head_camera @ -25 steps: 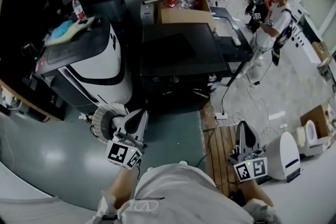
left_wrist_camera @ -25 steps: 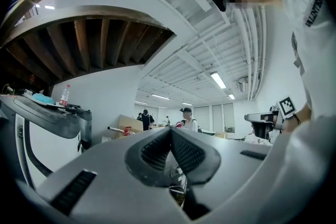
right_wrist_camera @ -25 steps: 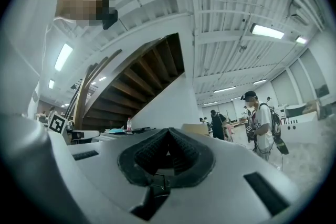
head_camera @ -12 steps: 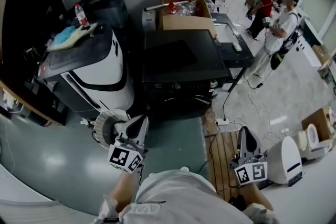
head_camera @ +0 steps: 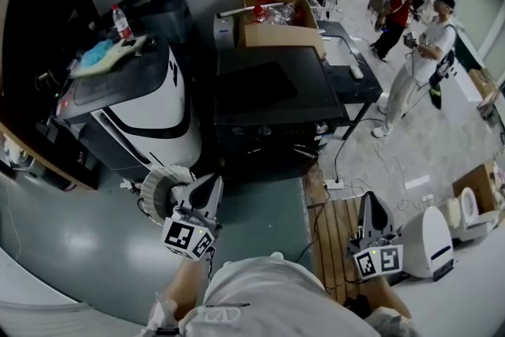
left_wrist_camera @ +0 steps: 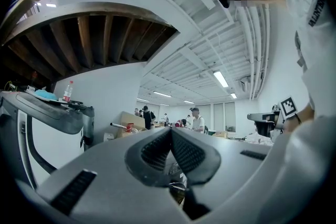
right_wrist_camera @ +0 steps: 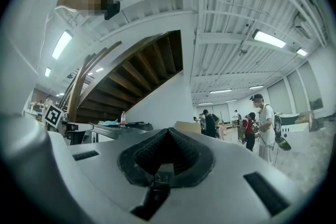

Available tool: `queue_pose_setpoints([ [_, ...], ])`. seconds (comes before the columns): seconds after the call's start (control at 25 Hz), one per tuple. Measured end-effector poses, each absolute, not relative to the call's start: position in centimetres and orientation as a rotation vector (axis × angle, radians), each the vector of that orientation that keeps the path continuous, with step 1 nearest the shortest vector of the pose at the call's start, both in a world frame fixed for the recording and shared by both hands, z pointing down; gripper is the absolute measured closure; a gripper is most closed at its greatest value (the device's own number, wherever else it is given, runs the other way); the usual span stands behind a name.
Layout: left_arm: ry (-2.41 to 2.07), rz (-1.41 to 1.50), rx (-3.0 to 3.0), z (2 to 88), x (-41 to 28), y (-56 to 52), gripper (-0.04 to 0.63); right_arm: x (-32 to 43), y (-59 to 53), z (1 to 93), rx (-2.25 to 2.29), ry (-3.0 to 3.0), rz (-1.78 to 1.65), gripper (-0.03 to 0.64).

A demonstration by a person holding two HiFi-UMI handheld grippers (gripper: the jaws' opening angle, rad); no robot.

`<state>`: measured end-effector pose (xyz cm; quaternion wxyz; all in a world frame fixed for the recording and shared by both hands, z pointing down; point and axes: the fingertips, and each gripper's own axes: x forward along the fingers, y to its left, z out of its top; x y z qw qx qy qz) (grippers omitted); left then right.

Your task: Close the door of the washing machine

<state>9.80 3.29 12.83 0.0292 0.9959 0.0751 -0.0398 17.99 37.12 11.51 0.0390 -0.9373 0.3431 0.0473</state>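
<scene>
The grey-green floor (head_camera: 79, 241) filled the lower left, and the black bench (head_camera: 268, 83) stood in the middle of the head view. The washer (head_camera: 150, 102), white with a black curved band, stood just left of the bench; its door could not be made out from any view. A cardboard box (head_camera: 280, 37) sat at the far edge of the bench, open and holding a pipe and red packets. A black bin (head_camera: 162, 4) stood against the wall, left of the box and beyond the washer. To the right of the bench, well apart from it, a person in white (head_camera: 414, 75) stood on the pale floor, with other people farther off. A slatted wooden pallet (head_camera: 331, 241) lay on the floor at the bench's near right corner, and a small white appliance (head_camera: 430, 237) stood just right of the pallet. A white ribbed ring (head_camera: 158, 189) lay at the foot of the washer, near the bench's near left corner. The left gripper (head_camera: 211, 182) hung just right of that ring, its jaws pressed together with nothing between them. The right gripper (head_camera: 371, 200) hung over the pallet, beside the white appliance, its jaws likewise pressed together and empty. On top of the washer lay a blue cloth (head_camera: 99, 51), and a capped bottle (head_camera: 121, 18) stood just behind it.
</scene>
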Motion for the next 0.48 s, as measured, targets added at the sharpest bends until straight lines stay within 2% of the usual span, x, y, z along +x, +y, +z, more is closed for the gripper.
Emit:
queue_pose_setpoints([
  [0.48,0.231,-0.103,3.06,13.22,10.09,2.86,0.592,18.58,36.86,11.32,-2.886,1.04,0.149,0.607],
])
